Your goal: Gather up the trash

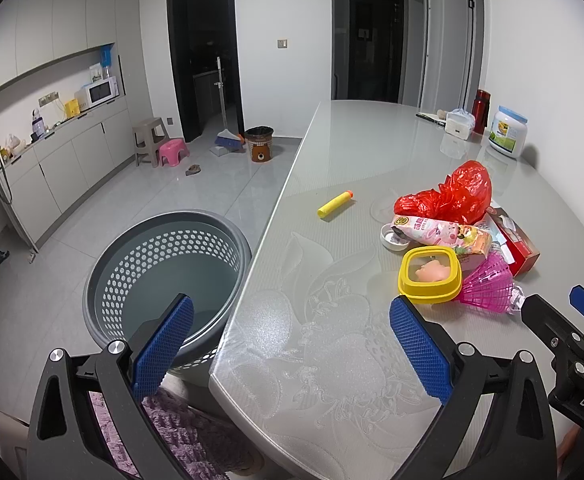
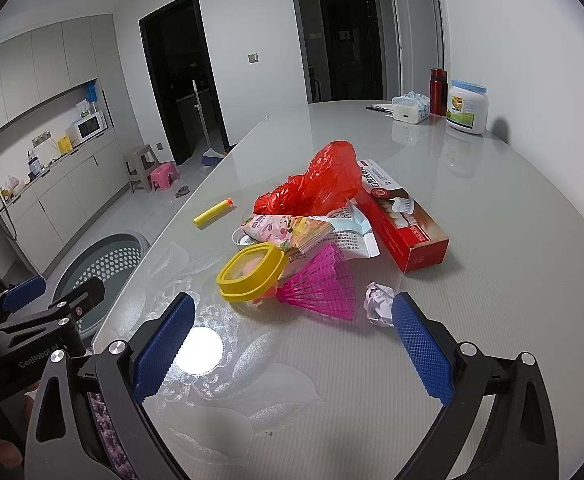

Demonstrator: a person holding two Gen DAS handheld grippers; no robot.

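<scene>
Both grippers are waiting wide open and empty near the trash pile.

The left gripper and right gripper are hovering over the table. The trash is sitting just beyond them, and the gray basket is standing on the floor to the left. The paper ball is looking light, so a push could be rolling it away. One tool is showing "GenRobot.AI", the other "DAS".

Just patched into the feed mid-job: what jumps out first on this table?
A bright trash pile sits mid-table: a red plastic bag at the back, a red box to its right, and a pink shuttlecock and yellow lid in front. A grey perforated basket waits on the floor beside the table edge.
</scene>
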